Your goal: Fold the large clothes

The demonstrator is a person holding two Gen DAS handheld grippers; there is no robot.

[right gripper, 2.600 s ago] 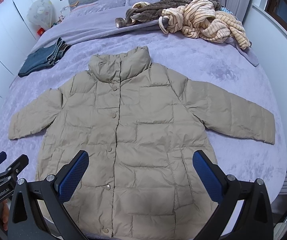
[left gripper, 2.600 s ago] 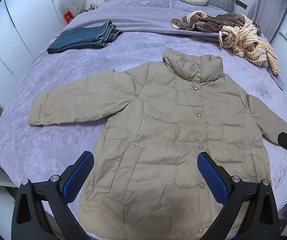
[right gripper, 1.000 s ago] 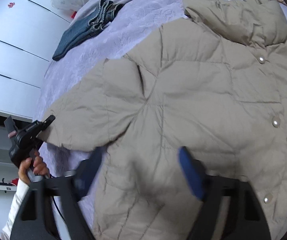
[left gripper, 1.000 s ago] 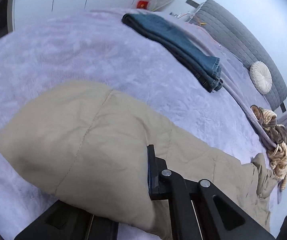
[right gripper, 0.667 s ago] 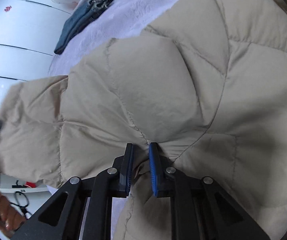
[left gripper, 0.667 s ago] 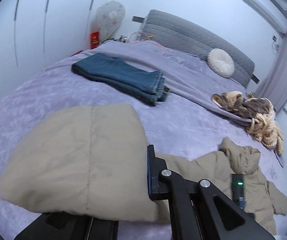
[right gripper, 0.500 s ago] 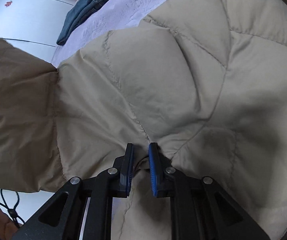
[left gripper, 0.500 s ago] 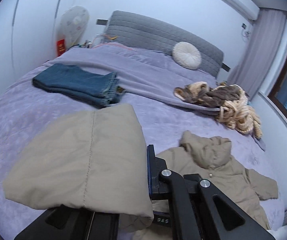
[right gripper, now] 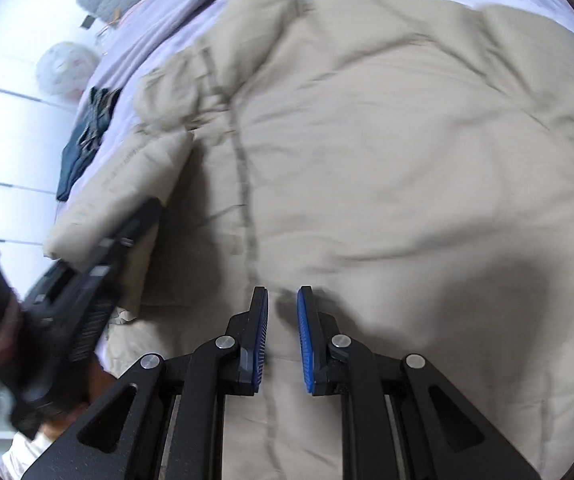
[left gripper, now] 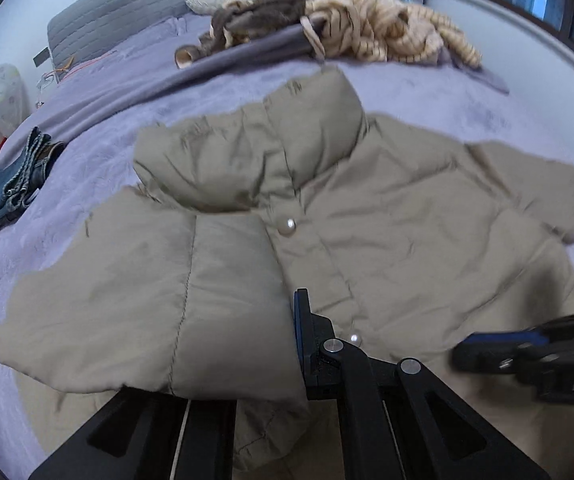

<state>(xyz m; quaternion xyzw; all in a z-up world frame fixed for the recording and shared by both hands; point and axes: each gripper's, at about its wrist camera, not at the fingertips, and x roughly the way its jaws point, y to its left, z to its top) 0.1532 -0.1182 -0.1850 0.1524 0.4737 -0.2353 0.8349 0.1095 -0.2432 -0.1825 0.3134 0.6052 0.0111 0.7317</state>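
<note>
Left tongs clamped on jacket sleeve, over jacket front.

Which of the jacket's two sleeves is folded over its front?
The sleeve clamped in the left hand-held gripper, lying across the chest; the other sleeve lies outstretched.

The right gripper hovers over the beige puffer jacket, a narrow gap between its blue-padded fingers. Left of them, the left gripper clamps the jacket's folded-in sleeve.
</note>
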